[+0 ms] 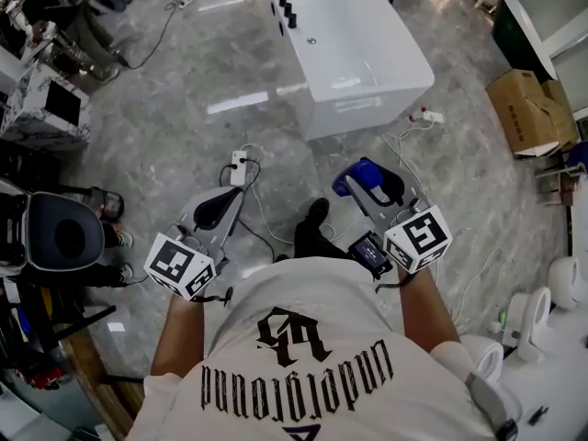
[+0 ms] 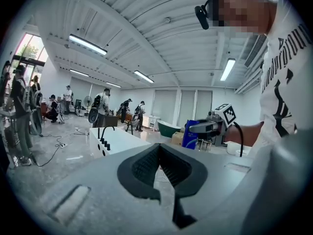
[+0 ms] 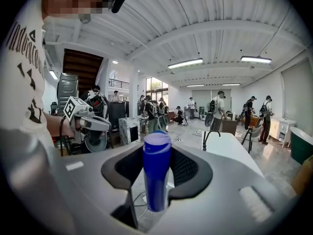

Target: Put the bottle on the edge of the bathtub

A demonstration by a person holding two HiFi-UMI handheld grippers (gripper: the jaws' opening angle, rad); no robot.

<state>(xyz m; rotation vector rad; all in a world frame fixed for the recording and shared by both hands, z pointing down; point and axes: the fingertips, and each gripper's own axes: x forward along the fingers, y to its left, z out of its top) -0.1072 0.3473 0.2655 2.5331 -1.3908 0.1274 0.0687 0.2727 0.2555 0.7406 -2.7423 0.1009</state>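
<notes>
My right gripper (image 3: pixel 159 166) pinches a blue bottle (image 3: pixel 156 180), upright, between its pads. Left gripper (image 2: pixel 159 161): tips pressed together, holding nothing. My shirt (image 1: pixel 303 329) reads "Underground".

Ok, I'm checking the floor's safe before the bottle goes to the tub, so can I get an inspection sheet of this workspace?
Surface: grey stone-look floor; white bathtub ahead, faucet on its rim.
Job's things: blue bottle upright in the right gripper, not yet on the bathtub.
Clutter: cardboard box and toilets at the right.
Grippers: right gripper shut on the bottle; left gripper shut, empty.
Cables: power strip with cord on the floor before the bathtub; second strip beside it.
Surroundings: several people working in the background.
</notes>
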